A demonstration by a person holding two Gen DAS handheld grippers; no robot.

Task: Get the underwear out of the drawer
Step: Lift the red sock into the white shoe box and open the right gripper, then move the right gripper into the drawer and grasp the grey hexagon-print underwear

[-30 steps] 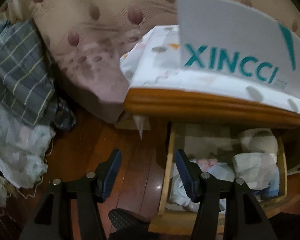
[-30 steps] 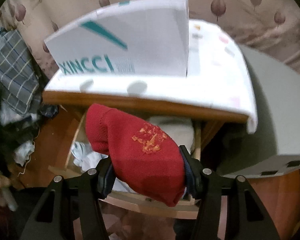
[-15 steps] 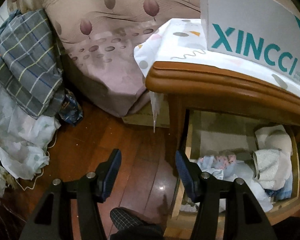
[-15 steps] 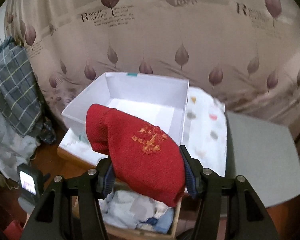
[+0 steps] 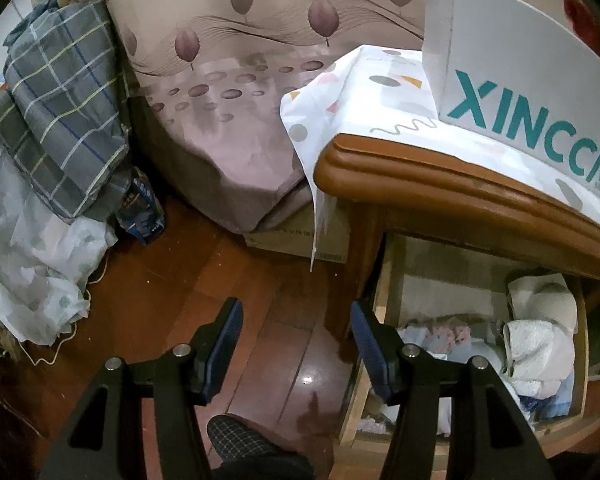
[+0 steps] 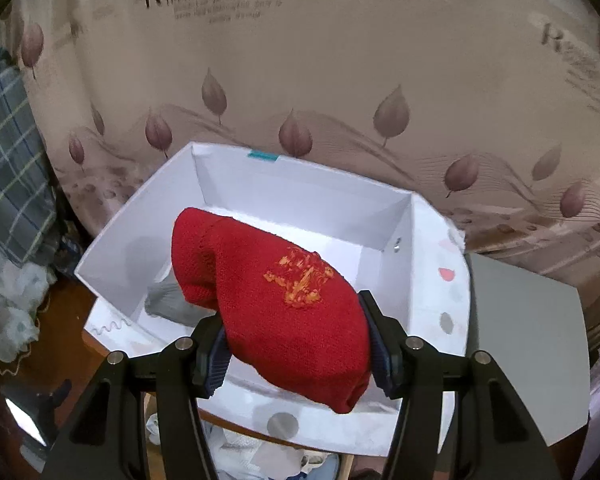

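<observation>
My right gripper [image 6: 296, 344] is shut on a red knitted garment with an orange emblem [image 6: 272, 296] and holds it above an open white box [image 6: 300, 184] on the nightstand. A grey garment [image 6: 168, 304] lies inside the box. The open wooden drawer [image 5: 364, 360] under the nightstand top holds white and pale blue folded clothes [image 5: 536, 340]. My left gripper [image 5: 296, 344] is open and empty, above the wooden floor just left of the drawer.
The white XINCCI box [image 5: 516, 76] stands on a patterned cloth [image 5: 360, 92] over the nightstand [image 5: 440, 192]. A bed with leaf-print cover [image 5: 236, 80] is behind. Plaid bedding [image 5: 60, 108] and bags lie at left. A grey box [image 6: 528, 344] stands to the right.
My right gripper has risen with the red garment from in front of the drawer to above the open white box. The left gripper has drifted left, away from the drawer, still open.
</observation>
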